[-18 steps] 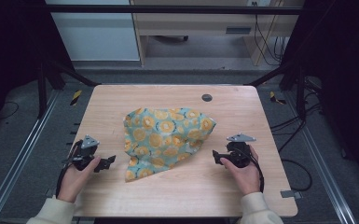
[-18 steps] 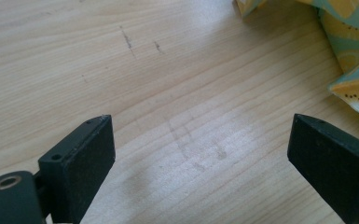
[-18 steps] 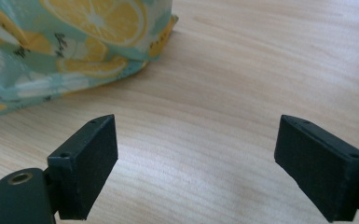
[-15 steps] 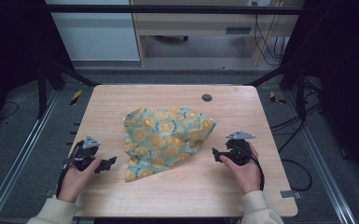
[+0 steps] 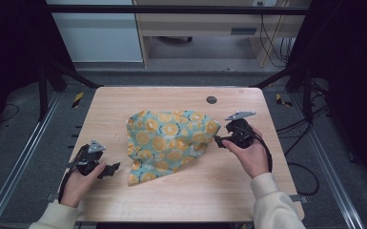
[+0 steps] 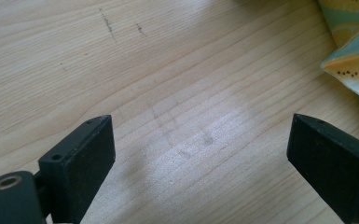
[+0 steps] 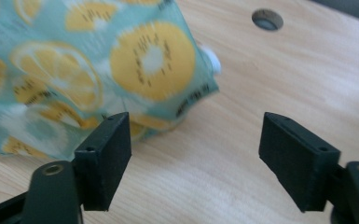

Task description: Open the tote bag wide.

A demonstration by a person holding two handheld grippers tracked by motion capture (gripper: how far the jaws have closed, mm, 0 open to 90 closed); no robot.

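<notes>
- cloth (image 5: 169,145) lies crumpled; right tongs (image 5: 220,141) have moved up to its right corner since a moment ago, open, likely about to pinch.
- left tongs (image 5: 112,169), near the cloth's lower corner, gape empty.

Lab — framed wooden table (image 5: 124,102), floor cables (image 5: 271,36).

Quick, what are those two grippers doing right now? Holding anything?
Left gripper: open, nothing between its jaws, over bare table.
Right gripper: open, holding nothing, at the corner of the fruit-print cloth.
</notes>
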